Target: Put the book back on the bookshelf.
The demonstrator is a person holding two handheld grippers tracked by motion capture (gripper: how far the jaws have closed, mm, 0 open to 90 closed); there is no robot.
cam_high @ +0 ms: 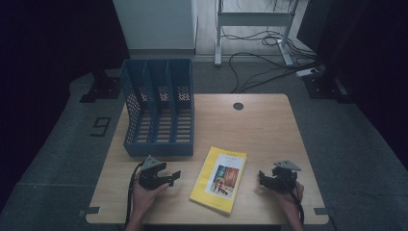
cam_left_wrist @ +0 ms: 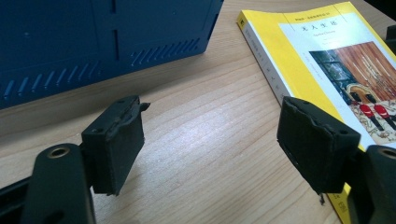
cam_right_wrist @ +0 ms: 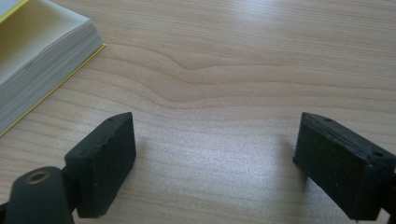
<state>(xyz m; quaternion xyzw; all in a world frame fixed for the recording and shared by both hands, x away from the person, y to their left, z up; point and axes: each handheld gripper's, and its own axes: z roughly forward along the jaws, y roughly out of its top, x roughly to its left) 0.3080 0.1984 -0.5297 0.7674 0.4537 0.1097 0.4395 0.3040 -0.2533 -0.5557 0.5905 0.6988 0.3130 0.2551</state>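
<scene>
A yellow paperback book lies flat on the wooden table, near its front edge, between my two hands. My left gripper rests on the table just left of the book, jaws pointing at it, open and empty. Along the left gripper's jaws I see the book's spine and cover beyond the right jaw, and my left gripper has only bare wood between its jaws. My right gripper sits right of the book, open, aimed left. In the right gripper view the book's page edge lies at far left, and my right gripper is empty.
A blue three-slot file rack stands at the table's back left, close behind the left gripper; its base fills the top left of the left gripper view. A round cable hole sits at the table's far edge. Cables lie on the floor beyond.
</scene>
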